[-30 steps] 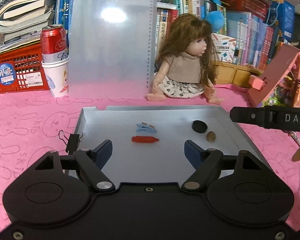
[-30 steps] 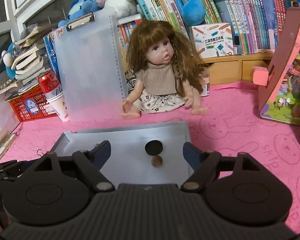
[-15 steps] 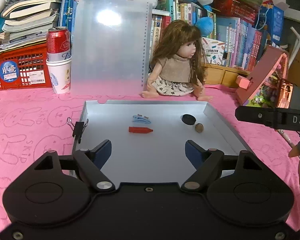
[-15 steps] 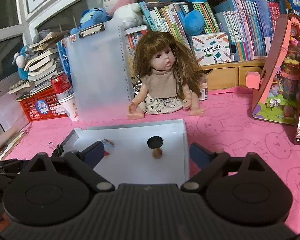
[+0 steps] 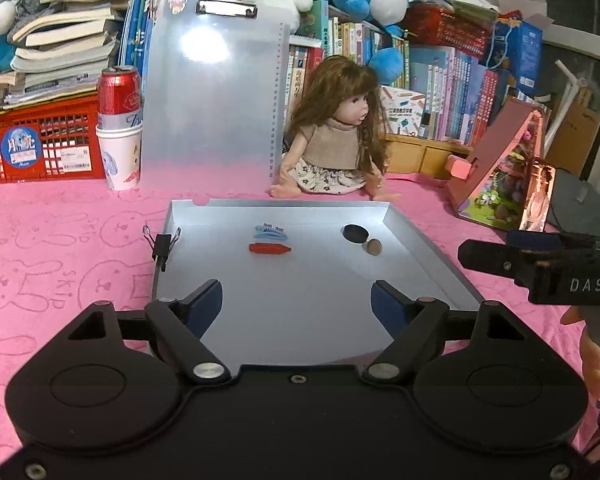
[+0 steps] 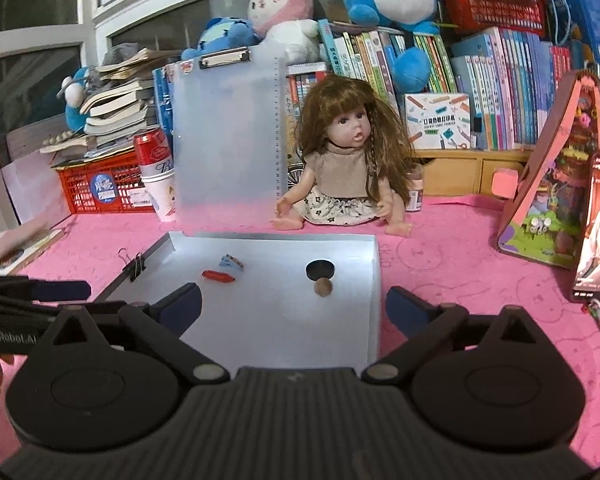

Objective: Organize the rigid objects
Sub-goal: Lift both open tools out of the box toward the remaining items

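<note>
The left gripper [image 5: 297, 300] hangs over the near end of a shallow metal tray [image 5: 428, 240], its fingers [image 5: 204, 304] spread wide and empty. In the tray lie a red piece [image 5: 269, 249], a blue clip [image 5: 271, 232] just behind it, a black disc [image 5: 355, 233] and a brown nut [image 5: 374, 247]. A binder clip [image 5: 162, 244] grips the tray's left wall. The right gripper [image 5: 540, 268] shows at the right edge.

Left gripper [image 5: 296, 300]: fingers spread wide apart, nothing between them, pointing forward and slightly down.
Left gripper pads [image 5: 206, 302]: blue, both tips bare.
Right gripper [image 6: 292, 306]: fingers spread wide, wider than the left pair, nothing held.
Right gripper pads [image 6: 404, 310]: blue, both tips bare.
Relative pose: side by side at about the same height; each gripper's body shows at the edge of the other's camera view.
Right hand [image 5: 592, 354]: fingertips visible, wrapped around the handle below its gripper.
</note>
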Available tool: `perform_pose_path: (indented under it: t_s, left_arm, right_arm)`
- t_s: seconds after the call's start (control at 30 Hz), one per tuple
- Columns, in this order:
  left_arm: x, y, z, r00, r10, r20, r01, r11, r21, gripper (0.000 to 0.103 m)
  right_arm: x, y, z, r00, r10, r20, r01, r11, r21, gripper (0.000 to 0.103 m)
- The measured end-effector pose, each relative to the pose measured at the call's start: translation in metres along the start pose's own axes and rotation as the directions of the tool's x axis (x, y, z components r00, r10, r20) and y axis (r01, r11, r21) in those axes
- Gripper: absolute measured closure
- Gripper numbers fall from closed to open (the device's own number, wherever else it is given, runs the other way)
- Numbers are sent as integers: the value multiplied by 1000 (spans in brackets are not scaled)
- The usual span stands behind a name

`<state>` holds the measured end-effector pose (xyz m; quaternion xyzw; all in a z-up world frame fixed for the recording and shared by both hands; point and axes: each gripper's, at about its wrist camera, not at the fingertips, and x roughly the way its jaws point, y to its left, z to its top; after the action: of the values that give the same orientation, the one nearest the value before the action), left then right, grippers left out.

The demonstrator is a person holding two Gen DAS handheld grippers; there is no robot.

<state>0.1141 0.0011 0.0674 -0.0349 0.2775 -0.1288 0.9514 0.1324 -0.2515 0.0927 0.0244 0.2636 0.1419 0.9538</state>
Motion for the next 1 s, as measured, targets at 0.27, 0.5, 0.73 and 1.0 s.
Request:
perform_pose_path:
  t_s: [0.27, 0.5, 0.73, 1.0]
  left_arm:
    - [-19, -3, -14, 1000, -14, 10, 14, 999, 30, 22]
    - [-35, -1, -29, 1000, -16, 7, 15, 998, 55, 22]
    - [-50, 2, -48, 1000, 5, 2, -5, 997, 71, 22]
    - [-50, 9, -75, 998, 2, -61, 3, 997, 77, 29]
  right_arm:
    - [-16, 8, -16, 1000, -13, 22, 14, 997, -74, 0]
    - [-28, 11, -36, 1000, -15, 23, 17, 994, -108, 0]
    - [-38, 14, -63, 1000, -6, 6, 7, 988, -157, 0]
    - [-43, 9, -85, 999, 30, -22, -33, 991, -133, 0]
